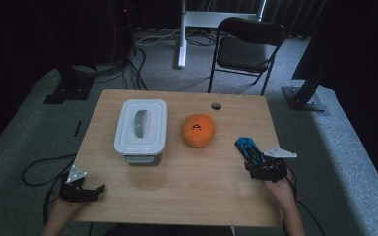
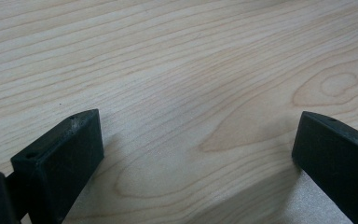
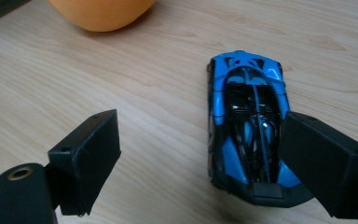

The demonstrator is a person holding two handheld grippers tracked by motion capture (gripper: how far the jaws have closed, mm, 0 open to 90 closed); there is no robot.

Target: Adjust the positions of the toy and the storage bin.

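A blue toy car lies on the wooden table near its right edge. My right gripper is just behind it. In the right gripper view, the gripper is open and the blue car lies between the jaws, close against the right one, with its front pointing away. An orange rounded object sits at the table's middle and shows at the top of that view. My left gripper rests at the table's front left corner. It is open over bare wood.
A white lidded container stands left of the orange object. A small round hole marks the table's far side. Beyond the table stand a black folding chair and stand bases on grey carpet. Cables trail on the floor at the left.
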